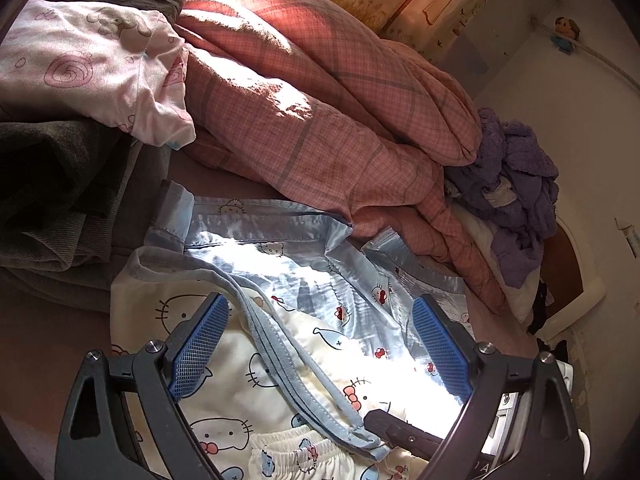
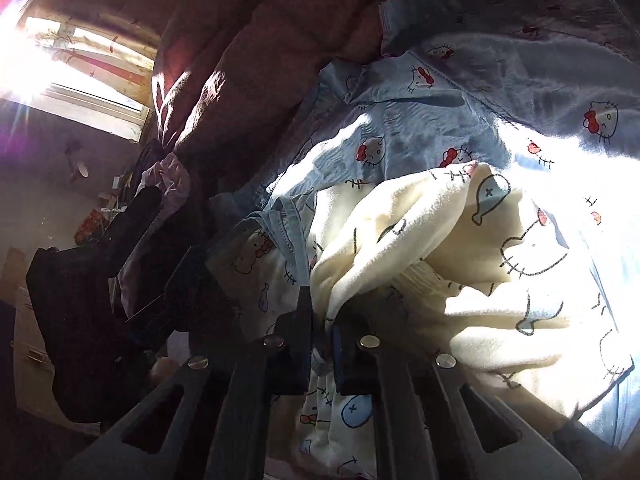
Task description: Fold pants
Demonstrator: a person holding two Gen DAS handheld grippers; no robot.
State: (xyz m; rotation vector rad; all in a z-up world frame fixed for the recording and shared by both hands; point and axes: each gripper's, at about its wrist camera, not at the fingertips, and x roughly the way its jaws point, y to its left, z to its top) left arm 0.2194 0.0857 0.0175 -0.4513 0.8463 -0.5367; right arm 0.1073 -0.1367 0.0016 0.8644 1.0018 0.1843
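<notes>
Cream fabric printed with cartoon cat faces, red bows and small blue fish is making up the pants [image 1: 224, 368], which are lying crumpled on the bed, in front of the pink checked quilt [image 1: 320, 92]. No brand, label or readable writing is showing on them. Their elastic waistband [image 1: 288, 454] is sitting at the near edge of the left wrist view, and the cloth is running away from it toward the quilt, so the long axis cannot be told with certainty. One blue satin garment [image 1: 288, 264] with the same cat print is lying partly under the pants, between them and the quilt; its blue trimmed edge is crossing the cream cloth.

One left gripper [image 1: 320, 344] is hovering over the pants with its two blue pads [image 1: 200, 344] standing wide apart, nothing pinched between them. One right gripper [image 2: 320, 344] is clenched on a bunched fold of the pants [image 2: 400, 248], its jaws nearly together with cream cloth squeezed between them.

Left of the quilt, one pink-and-white printed garment [image 1: 88, 64] is resting on dark grey clothing [image 1: 52, 200]. Right of the quilt, one purple fleecy heap [image 1: 516, 196] is lying against the white wall [image 1: 560, 128].
</notes>
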